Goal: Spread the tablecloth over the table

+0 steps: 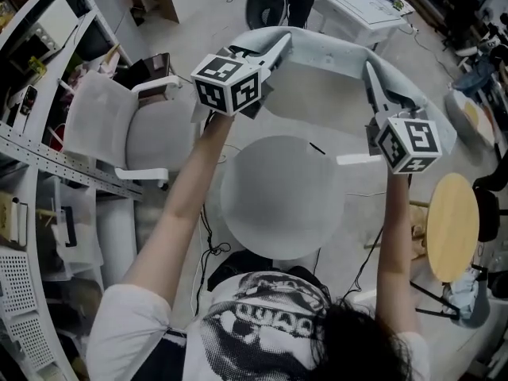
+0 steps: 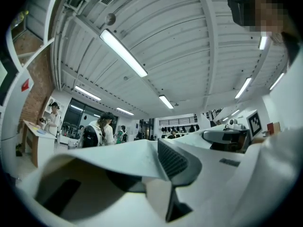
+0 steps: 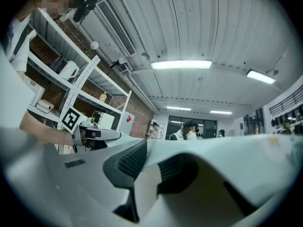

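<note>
A pale grey tablecloth [image 1: 333,54] hangs in the air, stretched in an arc between my two grippers above the round grey table [image 1: 278,201]. My left gripper [image 1: 279,48] is shut on the cloth's left edge, and my right gripper [image 1: 371,79] is shut on its right edge. In the left gripper view the tablecloth [image 2: 109,157] is pinched between the ribbed pads of the left gripper [image 2: 158,171] and drapes off to the left. The right gripper view has the tablecloth [image 3: 236,155] clamped in the right gripper [image 3: 147,171] and sagging to the right. The table top is bare.
A white mesh office chair [image 1: 135,129] stands left of the table, with metal shelving [image 1: 32,157] beyond it. A round wooden stool [image 1: 452,225] is at the right. Cables lie on the floor under the table. People stand far off in the room [image 2: 102,129].
</note>
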Motion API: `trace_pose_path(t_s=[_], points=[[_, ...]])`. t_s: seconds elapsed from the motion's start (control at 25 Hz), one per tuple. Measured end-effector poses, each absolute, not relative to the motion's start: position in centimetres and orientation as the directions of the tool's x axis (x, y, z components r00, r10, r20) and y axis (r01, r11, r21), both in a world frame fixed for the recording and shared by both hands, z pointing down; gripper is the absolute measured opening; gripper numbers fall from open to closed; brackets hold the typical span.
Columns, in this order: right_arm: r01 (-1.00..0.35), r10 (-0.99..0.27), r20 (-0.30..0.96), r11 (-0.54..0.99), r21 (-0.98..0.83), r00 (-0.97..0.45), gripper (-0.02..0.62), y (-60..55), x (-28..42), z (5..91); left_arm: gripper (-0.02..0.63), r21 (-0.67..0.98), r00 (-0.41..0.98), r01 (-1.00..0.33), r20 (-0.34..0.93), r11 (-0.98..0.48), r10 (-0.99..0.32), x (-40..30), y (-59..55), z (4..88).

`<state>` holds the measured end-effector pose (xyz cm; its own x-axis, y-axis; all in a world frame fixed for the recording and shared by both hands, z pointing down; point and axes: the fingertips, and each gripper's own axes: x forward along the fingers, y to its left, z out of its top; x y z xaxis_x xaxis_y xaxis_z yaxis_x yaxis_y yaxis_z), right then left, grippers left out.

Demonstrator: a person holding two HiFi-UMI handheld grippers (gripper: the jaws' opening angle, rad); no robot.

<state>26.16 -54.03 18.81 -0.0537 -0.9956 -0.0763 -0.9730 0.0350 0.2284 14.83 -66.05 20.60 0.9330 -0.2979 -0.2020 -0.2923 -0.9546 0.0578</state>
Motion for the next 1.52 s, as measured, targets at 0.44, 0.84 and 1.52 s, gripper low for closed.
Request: trace_pose_path(t_s=[0.44, 0.84, 1.52], points=[[-0.997, -0.999, 0.035, 0.043, 0.067, -0.04, 0.06, -48.3, 23.9, 28.3, 0.075, 0.151, 0.952, -0.287, -0.067, -0.946, -0.299, 12.6, -60.4, 30.5], [-0.983, -0.992, 0.117, 0.028, -0.179, -0.049, 0.055, -42.6, 23.2, 35.6, 0.075, 0.241, 0.95, -0.31, 0.038, -0.92, -0.31, 10.8, -54.5, 37.0], [-0.869, -0.973, 0.165, 0.061, -0.49, -0.162, 0.039, -29.8, 17.5, 43.9, 0.072, 0.402, 0.901, -0.434, 0.168, -0.806, -0.401, 3.6, -40.8, 44.9]])
